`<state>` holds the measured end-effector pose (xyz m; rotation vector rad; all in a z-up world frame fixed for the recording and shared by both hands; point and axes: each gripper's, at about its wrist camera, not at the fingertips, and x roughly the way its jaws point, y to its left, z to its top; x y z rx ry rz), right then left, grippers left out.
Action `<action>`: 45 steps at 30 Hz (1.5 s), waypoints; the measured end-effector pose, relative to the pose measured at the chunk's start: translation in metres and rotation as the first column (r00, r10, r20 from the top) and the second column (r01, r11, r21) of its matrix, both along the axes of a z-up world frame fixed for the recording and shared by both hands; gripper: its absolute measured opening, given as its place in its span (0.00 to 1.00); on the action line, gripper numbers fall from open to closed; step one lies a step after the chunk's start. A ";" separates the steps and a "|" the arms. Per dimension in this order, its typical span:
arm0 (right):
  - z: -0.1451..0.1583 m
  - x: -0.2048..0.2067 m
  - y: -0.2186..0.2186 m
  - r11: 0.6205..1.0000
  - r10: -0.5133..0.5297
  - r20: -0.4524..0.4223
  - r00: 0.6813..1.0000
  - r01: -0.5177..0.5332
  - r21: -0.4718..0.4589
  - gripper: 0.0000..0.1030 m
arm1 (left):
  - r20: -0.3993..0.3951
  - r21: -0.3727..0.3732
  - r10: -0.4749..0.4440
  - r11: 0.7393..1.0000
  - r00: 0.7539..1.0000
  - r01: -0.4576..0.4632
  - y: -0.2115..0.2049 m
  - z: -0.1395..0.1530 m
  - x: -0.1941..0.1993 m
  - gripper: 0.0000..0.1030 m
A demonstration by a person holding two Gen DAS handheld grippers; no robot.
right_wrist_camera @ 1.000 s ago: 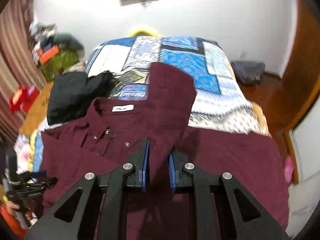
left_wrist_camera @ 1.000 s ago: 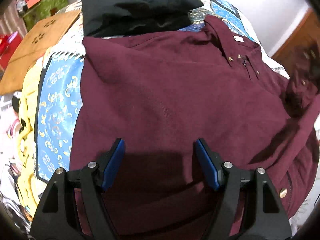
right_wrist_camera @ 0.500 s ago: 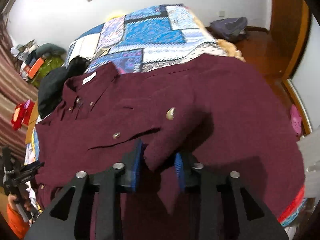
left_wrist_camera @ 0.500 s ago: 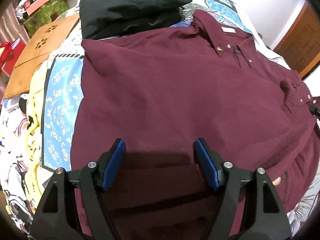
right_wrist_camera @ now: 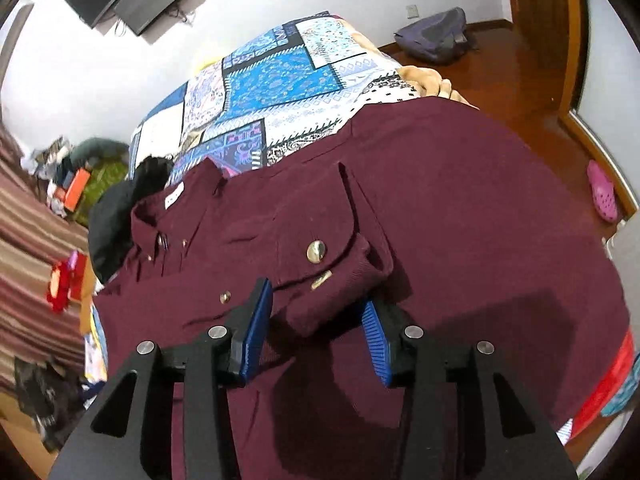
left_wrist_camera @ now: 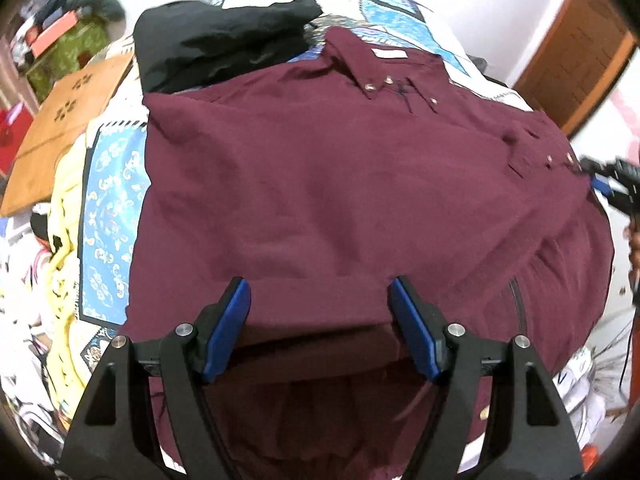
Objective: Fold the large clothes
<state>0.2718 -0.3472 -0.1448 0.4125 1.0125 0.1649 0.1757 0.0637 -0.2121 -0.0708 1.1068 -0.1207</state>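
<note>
Shirt on bed: soft, limp, light.
Right gripper fingers opening around cuff; left gripper open, empty. Grip hems.

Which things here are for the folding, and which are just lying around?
For the folding:
- dark red shirt, spread on the bed
- its sleeve cuff, lying between the right gripper as it opens
- left gripper, open

Just lying around:
- black garment
- patchwork quilt
- grey backpack
- pink shoe
</note>
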 end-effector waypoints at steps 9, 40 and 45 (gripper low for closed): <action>0.026 0.002 0.011 0.985 0.031 0.107 0.994 -0.012 -0.173 0.11 | 0.112 0.002 0.122 0.992 0.986 -0.123 0.051 0.048 0.002 0.70; 0.036 -0.050 -0.094 0.963 -0.190 0.107 0.976 0.207 -0.172 0.56 | 0.212 0.055 0.011 0.998 0.977 -0.023 -0.036 0.081 0.069 0.70; 0.022 -0.064 -0.134 0.948 -0.294 0.065 0.954 0.300 -0.110 0.59 | 0.232 0.028 -0.077 0.997 0.970 0.073 -0.083 0.093 0.082 0.70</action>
